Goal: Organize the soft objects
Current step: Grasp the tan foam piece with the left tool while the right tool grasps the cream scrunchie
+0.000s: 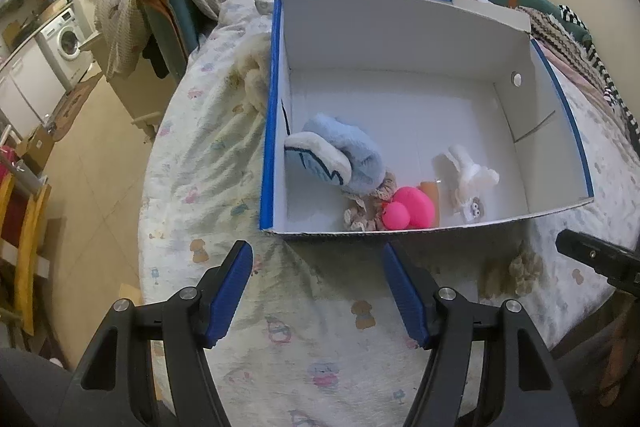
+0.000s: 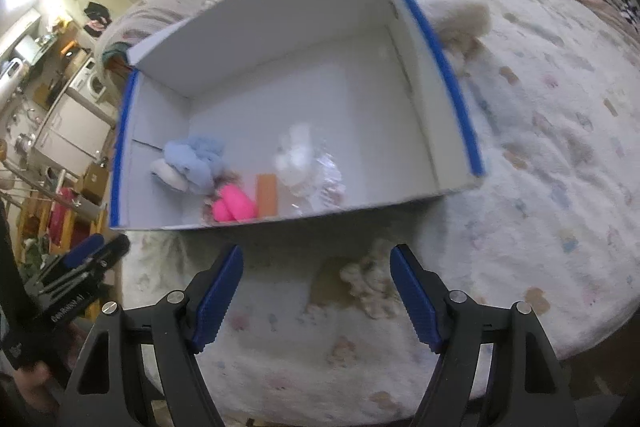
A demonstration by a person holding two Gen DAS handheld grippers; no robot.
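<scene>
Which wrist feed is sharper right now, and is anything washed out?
Left wrist view is crisp: the pink toy and box edges read cleanly. Right wrist view is motion-blurred, with the white packet in the box smeared and glaring, and a blown-out light at its top-left corner.

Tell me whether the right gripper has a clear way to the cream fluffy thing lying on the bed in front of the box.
Probably yes. The right gripper is open and empty, and the cream fluffy thing lies on the bedspread just ahead, outside the box. Nothing sits between them.
</scene>
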